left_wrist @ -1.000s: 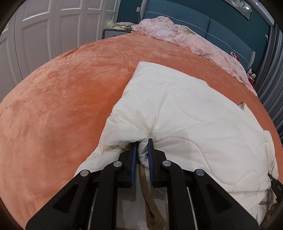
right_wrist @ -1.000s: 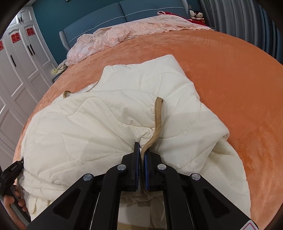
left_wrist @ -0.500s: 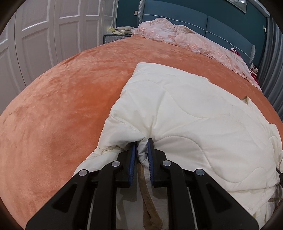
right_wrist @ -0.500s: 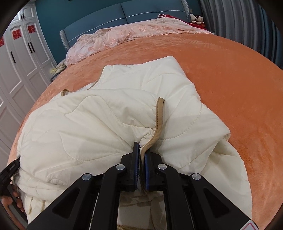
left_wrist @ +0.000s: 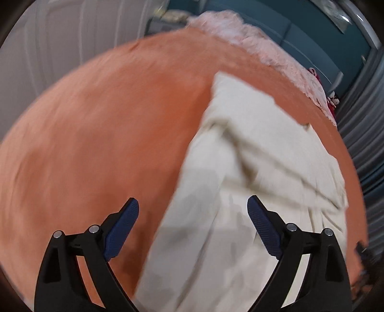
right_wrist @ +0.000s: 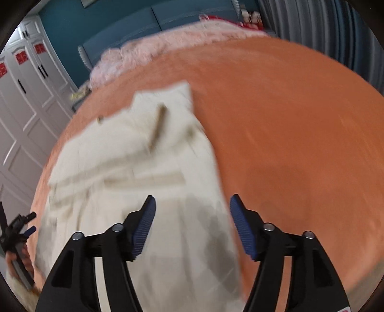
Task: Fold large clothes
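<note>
A cream quilted jacket [left_wrist: 252, 168] is lying in a loose heap on the orange bedspread [left_wrist: 108, 132], which is covering the whole bed, and both views are smeared by blur, so the stitching and folds are reading only as soft streaks. The left gripper [left_wrist: 193, 211] is standing with its jaws spreading wide, the blue pads [left_wrist: 122, 228] well apart; the jacket's near edge is showing in the gap between them, but neither pad is pressing on the cloth. The right gripper [right_wrist: 192, 211] is likewise opening, its blue pads [right_wrist: 144, 228] parted, with the cream fabric visible between them and nothing pinched. A tan strap [right_wrist: 157, 129] is lying across the upper part of the jacket in the right wrist view. At the far left edge of that view, the left gripper is appearing small and dark, with a bit of the person's hand [right_wrist: 14, 261] beneath it. Beyond the jacket, a pink lacy cloth [left_wrist: 264, 50] is bunching along the head of the bed against a teal headboard [right_wrist: 148, 21]. White wardrobe doors [right_wrist: 26, 100] are standing to one side and grey curtains [left_wrist: 360, 112] to the other.
</note>
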`<state>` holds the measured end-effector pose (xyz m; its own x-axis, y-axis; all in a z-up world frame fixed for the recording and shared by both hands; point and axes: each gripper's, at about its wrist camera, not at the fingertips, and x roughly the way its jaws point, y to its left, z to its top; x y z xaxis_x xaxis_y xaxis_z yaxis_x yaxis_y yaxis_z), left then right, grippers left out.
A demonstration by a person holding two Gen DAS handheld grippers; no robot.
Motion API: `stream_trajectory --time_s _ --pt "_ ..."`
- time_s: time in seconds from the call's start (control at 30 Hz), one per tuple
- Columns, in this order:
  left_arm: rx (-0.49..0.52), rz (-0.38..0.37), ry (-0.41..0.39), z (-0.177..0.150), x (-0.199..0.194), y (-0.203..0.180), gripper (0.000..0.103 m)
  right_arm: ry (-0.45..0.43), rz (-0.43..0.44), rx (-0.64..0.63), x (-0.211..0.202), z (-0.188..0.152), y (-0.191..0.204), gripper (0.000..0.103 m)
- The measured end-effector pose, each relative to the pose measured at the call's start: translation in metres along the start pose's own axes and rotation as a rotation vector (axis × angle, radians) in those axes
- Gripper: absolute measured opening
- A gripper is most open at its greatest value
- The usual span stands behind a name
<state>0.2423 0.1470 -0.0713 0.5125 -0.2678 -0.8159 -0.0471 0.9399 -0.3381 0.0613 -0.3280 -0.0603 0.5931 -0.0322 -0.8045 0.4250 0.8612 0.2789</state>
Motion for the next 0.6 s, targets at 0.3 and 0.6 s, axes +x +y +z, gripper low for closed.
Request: stream_trajectory --time_s 0.3,0.6 --pt "-0.083 -0.082 0.127 -0.075 -0.027 0.032 0.089 0.194 0.189 0.349 -0.002 -0.061 -0.053 0.065" --pt "0.000 -0.060 0.141 -0.089 -0.029 0.007 0.025 0.178 0.220 0.339 0.018 -0.047 -0.024 0.011"
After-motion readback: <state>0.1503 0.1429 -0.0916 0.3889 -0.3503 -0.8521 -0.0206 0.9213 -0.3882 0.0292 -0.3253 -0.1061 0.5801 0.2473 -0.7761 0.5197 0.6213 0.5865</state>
